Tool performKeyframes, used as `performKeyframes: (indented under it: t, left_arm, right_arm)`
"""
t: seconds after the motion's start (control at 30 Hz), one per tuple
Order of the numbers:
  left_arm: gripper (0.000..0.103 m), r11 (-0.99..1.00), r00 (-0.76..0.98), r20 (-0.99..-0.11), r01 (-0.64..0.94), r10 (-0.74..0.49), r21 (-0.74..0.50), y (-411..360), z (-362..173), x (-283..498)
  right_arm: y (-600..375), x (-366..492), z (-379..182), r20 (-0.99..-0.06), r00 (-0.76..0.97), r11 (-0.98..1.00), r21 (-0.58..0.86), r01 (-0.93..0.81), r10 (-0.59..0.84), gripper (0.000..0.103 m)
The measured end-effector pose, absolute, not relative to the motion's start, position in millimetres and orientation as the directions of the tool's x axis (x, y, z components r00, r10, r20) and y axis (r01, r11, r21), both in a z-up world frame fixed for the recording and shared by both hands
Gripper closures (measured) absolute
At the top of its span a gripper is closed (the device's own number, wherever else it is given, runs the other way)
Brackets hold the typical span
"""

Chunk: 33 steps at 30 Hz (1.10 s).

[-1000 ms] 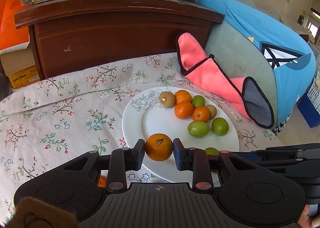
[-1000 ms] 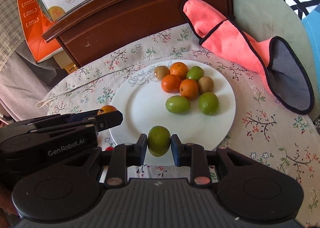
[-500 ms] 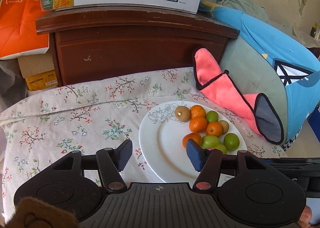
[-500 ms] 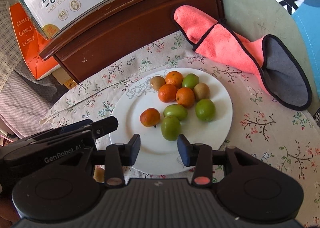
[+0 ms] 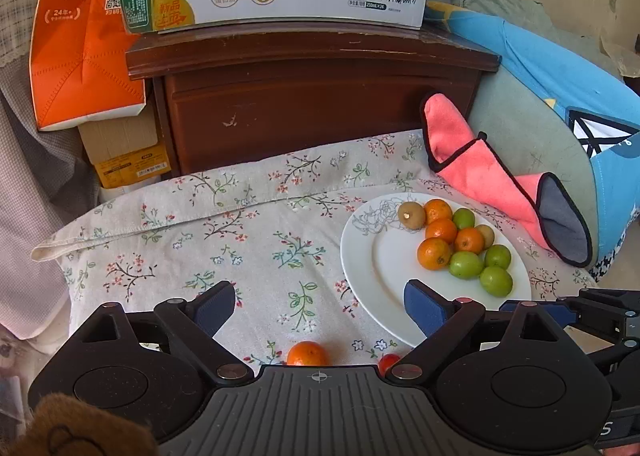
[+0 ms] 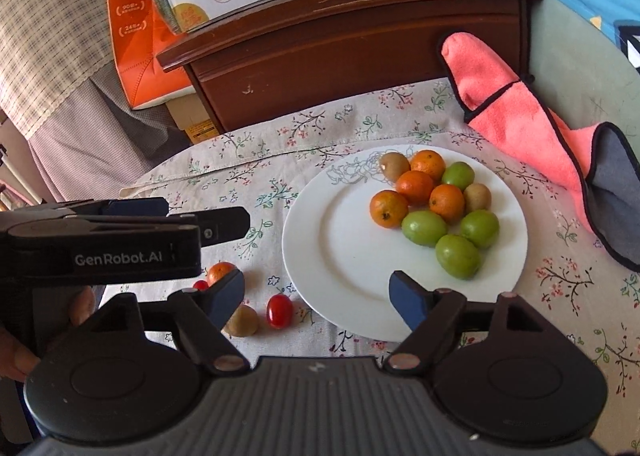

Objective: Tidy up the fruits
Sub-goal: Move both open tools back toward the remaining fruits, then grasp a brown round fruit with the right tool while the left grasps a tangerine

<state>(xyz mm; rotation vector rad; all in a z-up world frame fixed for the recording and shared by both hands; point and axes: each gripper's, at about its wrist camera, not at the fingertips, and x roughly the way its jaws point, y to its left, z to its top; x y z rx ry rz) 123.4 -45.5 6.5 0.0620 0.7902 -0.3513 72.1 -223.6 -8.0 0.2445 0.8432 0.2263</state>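
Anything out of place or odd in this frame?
Yes. Several fruits lie loose on the cloth left of the white plate, not in its pile: a small orange, a kiwi and two cherry tomatoes. Both the left gripper and the right gripper are open and empty.

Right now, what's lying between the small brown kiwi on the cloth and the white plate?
In the right wrist view, a cherry tomato lies on the cloth between the kiwi and the plate.
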Motion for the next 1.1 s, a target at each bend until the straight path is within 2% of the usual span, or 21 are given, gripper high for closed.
performKeyframes:
  t: [0.43, 1.0, 1.1]
  left_arm:
    - [0.01, 0.971, 0.635, -0.74, 0.213, -0.219, -0.105, 3, -1, 127]
    - [0.012, 0.954, 0.606, -0.746, 0.267, -0.275, -0.135, -12, -14, 128]
    - [0.021, 0.945, 0.595, -0.746, 0.294, -0.299, -0.144, -18, -17, 128]
  right_arm:
    - [-174, 56, -17, -0.716, 0.6, 0.93, 0.204, -0.307, 0.356, 0.025]
    - [-149, 59, -37, -0.712, 0.604, 0.914, 0.135, -0.382, 0.357, 0.054]
    - [-147, 61, -40, -0.717, 0.602, 0.914, 0.121, -0.388, 0.351, 0.06]
